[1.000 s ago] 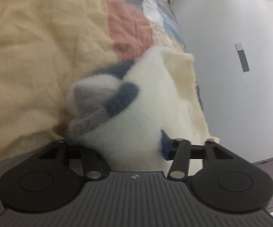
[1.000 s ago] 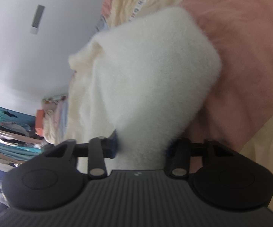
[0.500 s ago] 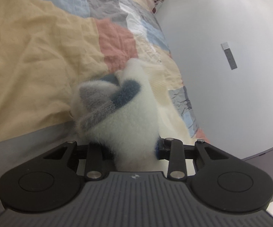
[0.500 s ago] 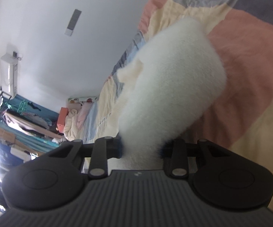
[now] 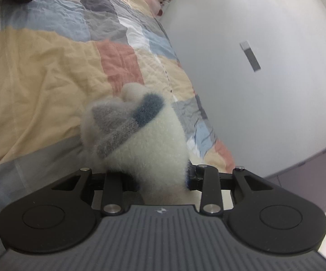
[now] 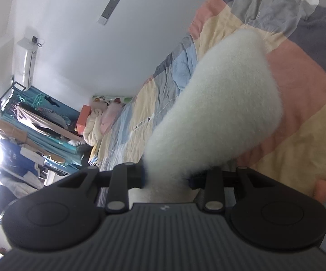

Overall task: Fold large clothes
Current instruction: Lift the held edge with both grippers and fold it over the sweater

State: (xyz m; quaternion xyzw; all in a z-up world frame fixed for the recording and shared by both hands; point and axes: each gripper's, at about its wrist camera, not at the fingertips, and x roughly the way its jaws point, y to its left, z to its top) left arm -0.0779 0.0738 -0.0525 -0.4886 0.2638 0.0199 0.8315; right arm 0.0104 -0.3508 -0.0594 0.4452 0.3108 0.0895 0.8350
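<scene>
Two claws, left right, clamp one sweater.

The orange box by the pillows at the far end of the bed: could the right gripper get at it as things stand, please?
Probably not. The right gripper is shut on the fluffy white sweater, so its jaws are full, and the orange box sits far up the bed beside the pillows.

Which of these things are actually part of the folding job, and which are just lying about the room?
Part of the job:
- fluffy white sweater
- left claw, clamped on it
- right claw, clamped on it

Just lying about:
- patchwork quilt, underneath
- clothes rack
- air conditioner
- pink pillows
</scene>
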